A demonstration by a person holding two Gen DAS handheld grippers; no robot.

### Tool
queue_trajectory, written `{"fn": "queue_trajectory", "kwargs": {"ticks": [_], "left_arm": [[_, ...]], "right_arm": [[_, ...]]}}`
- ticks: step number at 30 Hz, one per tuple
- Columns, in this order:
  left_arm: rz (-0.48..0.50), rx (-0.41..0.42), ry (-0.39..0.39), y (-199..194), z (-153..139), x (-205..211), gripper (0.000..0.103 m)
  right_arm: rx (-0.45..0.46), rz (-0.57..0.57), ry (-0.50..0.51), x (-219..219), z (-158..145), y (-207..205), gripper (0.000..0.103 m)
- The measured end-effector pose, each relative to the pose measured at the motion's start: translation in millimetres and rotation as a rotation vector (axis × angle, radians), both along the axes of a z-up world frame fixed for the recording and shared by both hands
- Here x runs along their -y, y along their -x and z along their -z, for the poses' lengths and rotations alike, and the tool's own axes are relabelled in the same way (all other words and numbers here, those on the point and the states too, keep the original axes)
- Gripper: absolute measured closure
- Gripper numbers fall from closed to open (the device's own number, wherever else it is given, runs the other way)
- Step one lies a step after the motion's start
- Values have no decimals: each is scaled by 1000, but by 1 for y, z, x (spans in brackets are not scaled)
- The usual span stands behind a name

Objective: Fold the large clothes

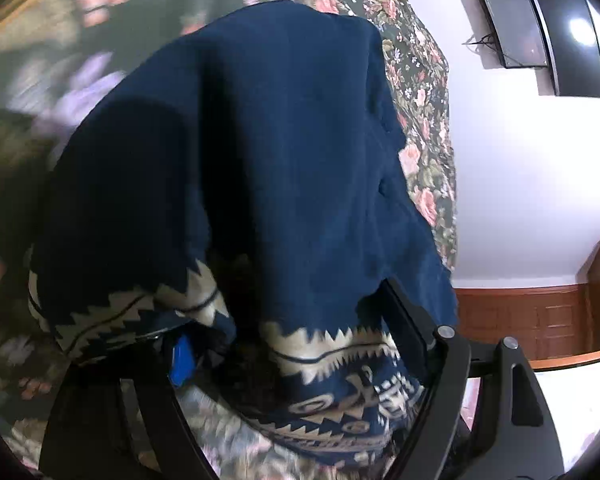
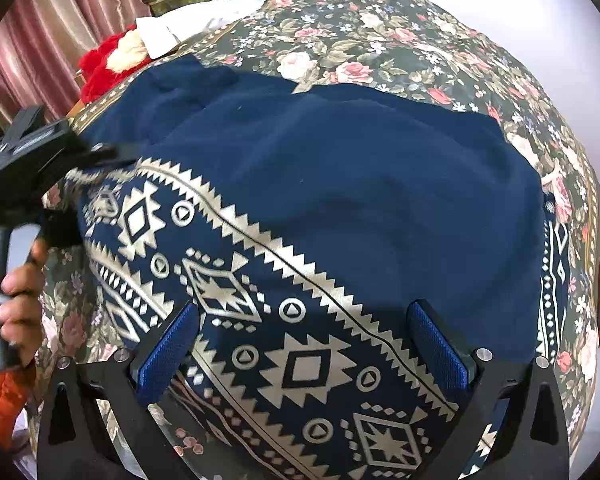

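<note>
Navy cloth point(image 1: 284, 152) drapes the left claw point(image 1: 300, 344), hiding its spread; right claw point(image 2: 304, 340) gapes above floral bedspread point(image 2: 380, 40).

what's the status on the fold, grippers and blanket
Left gripper open, navy patterned garment draped over its fingers. Right gripper open above the patterned border. Garment spread on floral bedspread, nothing blocking.

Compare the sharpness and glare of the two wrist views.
Left wrist view: motion blur smears the floral bedspread, and glare spots the dark wall-mounted screen. Right wrist view: the navy blue patterned garment is crisp, evenly lit, bulged by fisheye distortion.
</note>
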State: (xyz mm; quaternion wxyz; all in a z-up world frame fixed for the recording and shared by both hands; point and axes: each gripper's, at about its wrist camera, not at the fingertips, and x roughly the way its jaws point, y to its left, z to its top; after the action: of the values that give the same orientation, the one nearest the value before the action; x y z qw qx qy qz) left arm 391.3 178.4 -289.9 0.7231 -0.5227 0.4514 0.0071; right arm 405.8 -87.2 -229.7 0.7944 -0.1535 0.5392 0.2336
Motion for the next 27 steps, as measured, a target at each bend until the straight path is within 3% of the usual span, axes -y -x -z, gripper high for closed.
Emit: {"fn": "queue_trajectory", "kwargs": {"ticks": [3,5,8,10,13,15,19,23,27], "left_arm": [[-26,2,-53,-8,-6,4,26],[-54,-9,-105,-8,-10,2,52],[-77,15,-159,-7,-25,4,77],[-66,46,-224,-9,-42,8,85],[-25,106,-389,-9,-75,19,90],[-7,146,-487,-8,-95,28,90],[4,211,-594,0,-122,38,90],[36,247,-703,21,-136,48,90],[99,256,-801,23,-136,59,91]], "right_arm": [[1,-10,6,1,1,1,0],[-5,-15,7,1,1,1,0],[-35,-6,5,2,-2,0,0],[-57,8,0,3,-6,-3,0],[-77,12,-54,6,-21,-6,0],[-34,11,-93,5,-38,-6,0],[28,93,-184,-3,-61,-16,0],[10,156,-98,-28,-34,-30,0],[-60,137,-78,-39,1,-28,0]]}}
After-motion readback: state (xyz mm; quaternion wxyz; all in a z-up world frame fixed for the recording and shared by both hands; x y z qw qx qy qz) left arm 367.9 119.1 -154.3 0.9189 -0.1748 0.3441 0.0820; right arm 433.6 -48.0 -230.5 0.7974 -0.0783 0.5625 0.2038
